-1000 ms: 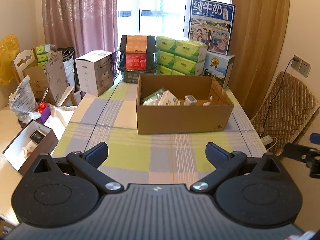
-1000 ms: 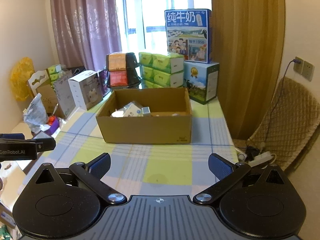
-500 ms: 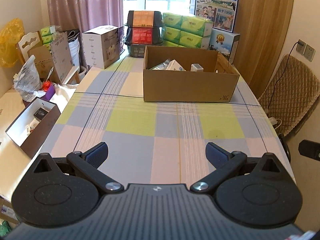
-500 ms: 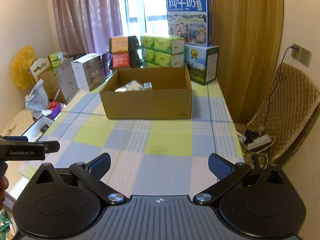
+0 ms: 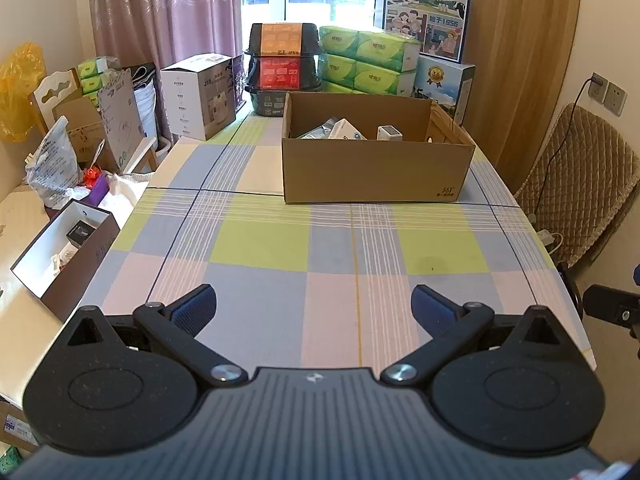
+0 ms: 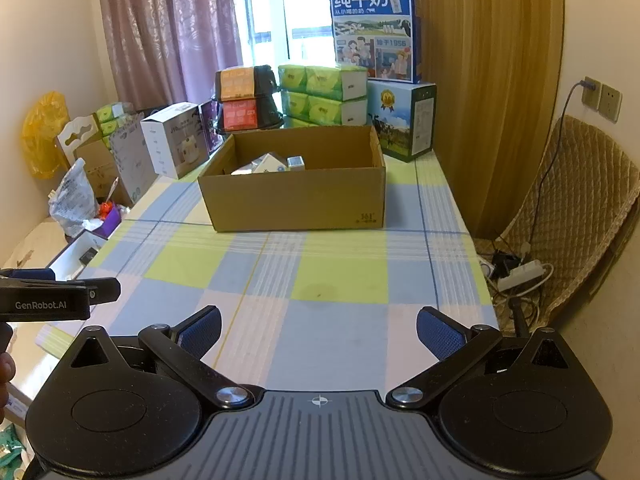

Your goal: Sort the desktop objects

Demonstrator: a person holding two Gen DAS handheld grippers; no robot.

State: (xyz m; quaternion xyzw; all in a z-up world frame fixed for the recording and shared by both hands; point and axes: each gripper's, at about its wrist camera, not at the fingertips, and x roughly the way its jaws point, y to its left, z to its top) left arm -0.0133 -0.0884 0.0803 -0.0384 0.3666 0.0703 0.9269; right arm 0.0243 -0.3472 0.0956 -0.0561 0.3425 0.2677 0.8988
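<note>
From the left wrist view, the left gripper (image 5: 314, 300) is held low over the near end of the checked tablecloth (image 5: 280, 248), its blue-padded fingers (image 5: 196, 306) spread wide with nothing between them. The cardboard box (image 5: 376, 172) is set well ahead, toward the far end of the table, open at the top, so that things can be dropped in from above. Inside it a few small items (image 5: 344, 130) are seen: a white carton, a silvery packet and a small white box. These are judged to be the sorted desktop objects, already gathered in the box. No loose object is seen on the cloth between the gripper and the box. Packs of tissue (image 5: 368, 60) and a milk carton case (image 5: 426, 8) are stacked behind the box against the window, apparently as storage rather than as part of the task.

From the right wrist view, the right gripper (image 6: 318, 336) is likewise held near the table's front edge, its fingers (image 6: 438, 338) parted and empty. The box (image 6: 296, 196) is seen ahead and slightly left, with the same items (image 6: 276, 164) resting in its left half. The left gripper's body (image 6: 52, 300) is seen at the left edge, level with the table edge. With the cloth bare and both tools held back, the sorting is judged to be at or near its end.
</note>
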